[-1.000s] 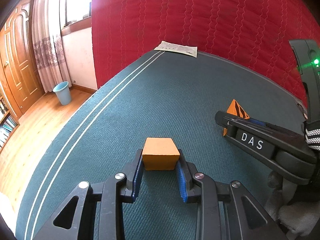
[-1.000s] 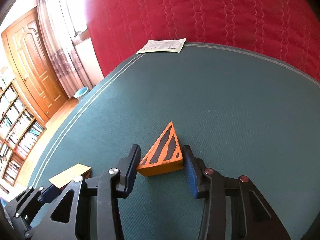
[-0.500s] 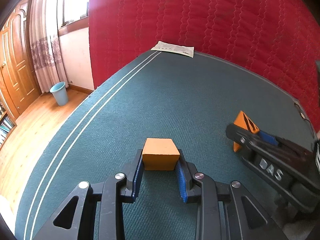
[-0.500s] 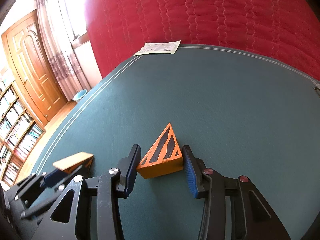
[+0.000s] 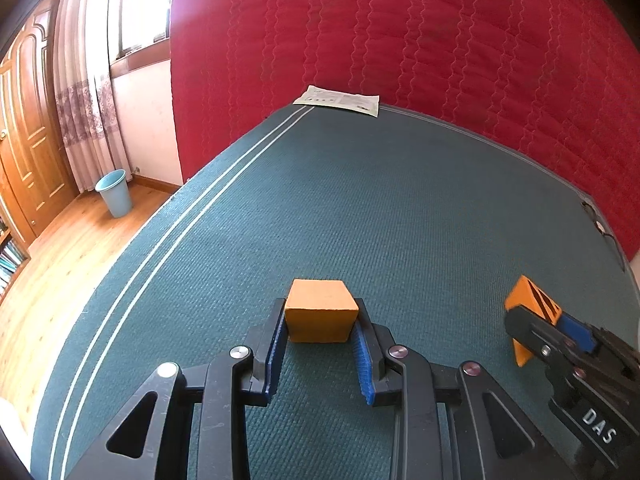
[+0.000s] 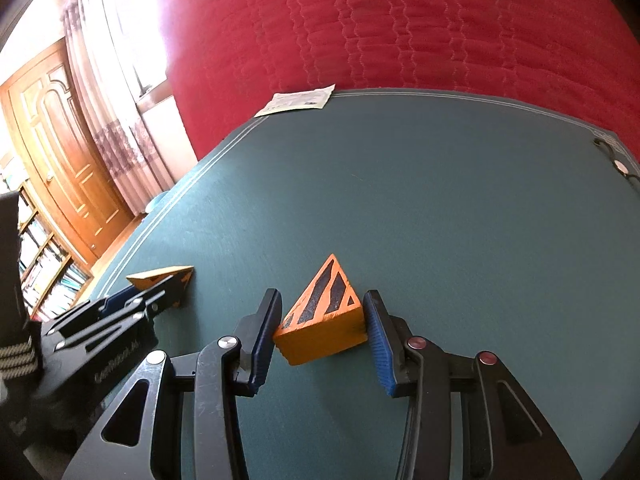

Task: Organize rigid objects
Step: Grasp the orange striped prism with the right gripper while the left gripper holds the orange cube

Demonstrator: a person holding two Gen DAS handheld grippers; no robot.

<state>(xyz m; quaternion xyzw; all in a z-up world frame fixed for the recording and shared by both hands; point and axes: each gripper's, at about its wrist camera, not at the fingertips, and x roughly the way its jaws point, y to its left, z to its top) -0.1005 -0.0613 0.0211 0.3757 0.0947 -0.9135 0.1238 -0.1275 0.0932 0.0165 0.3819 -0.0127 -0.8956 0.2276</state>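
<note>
A plain orange block sits between the blue pads of my left gripper, which is shut on it just over the green cloth table. My right gripper is shut on an orange wedge with black stripes, its pads pressing both sides. In the left wrist view the right gripper and its wedge are at the lower right. In the right wrist view the left gripper and its block are at the left, apart from the wedge.
A printed paper sheet lies at the table's far edge against a red quilted cover. A cable with a small round piece lies at the far right corner. Left of the table's striped edge are wood floor and a blue bin.
My right gripper has carried the striped wedge sideways, toward the lower right of the left wrist view and farther from the left gripper. The left gripper and its block have stayed put.
</note>
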